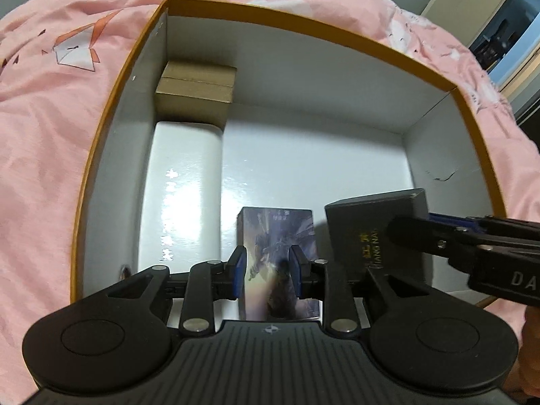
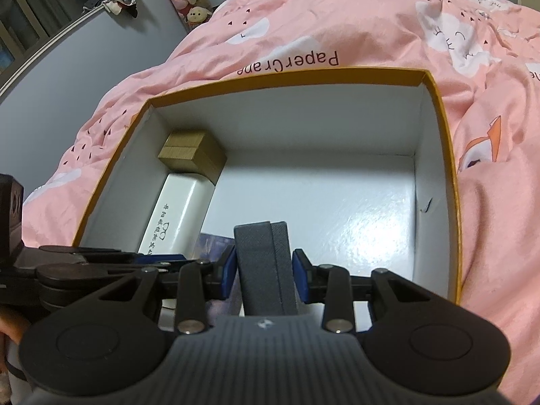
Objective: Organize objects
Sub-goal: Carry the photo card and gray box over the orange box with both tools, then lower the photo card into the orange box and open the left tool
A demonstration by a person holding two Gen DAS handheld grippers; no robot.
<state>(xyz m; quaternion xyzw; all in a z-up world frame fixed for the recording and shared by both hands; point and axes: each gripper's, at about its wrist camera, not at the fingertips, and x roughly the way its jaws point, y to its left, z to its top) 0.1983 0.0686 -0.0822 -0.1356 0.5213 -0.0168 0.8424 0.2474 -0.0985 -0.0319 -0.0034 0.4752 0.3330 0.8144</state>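
1. A pink quilt printed with white cats and paper cranes (image 2: 337,27) is spread beneath everything and serves as the soft bed on which the container rests.
2. A large open cardboard box with a mustard-yellow rim and white inside (image 1: 438,81) is set on the quilt; most of its glossy floor toward the right wall and far wall is bare, so room for further items is judged ample.
3. A long glossy white box with dark printed characters (image 1: 184,182) is laid flat along the left wall, apparently packed tight to save floor.
4. A small brown cardboard carton (image 1: 195,92) is tucked into the far-left corner, touching the end of the white box.
5. A dark grey textured box with gold lettering (image 1: 371,233) is clamped edge-up by the right gripper (image 2: 263,276), near the near wall (whether it touches the floor cannot be told).
6. A small box with a shiny printed picture (image 1: 278,256) is clasped by the left gripper (image 1: 268,271), between the white box and the grey one, low by the near wall.
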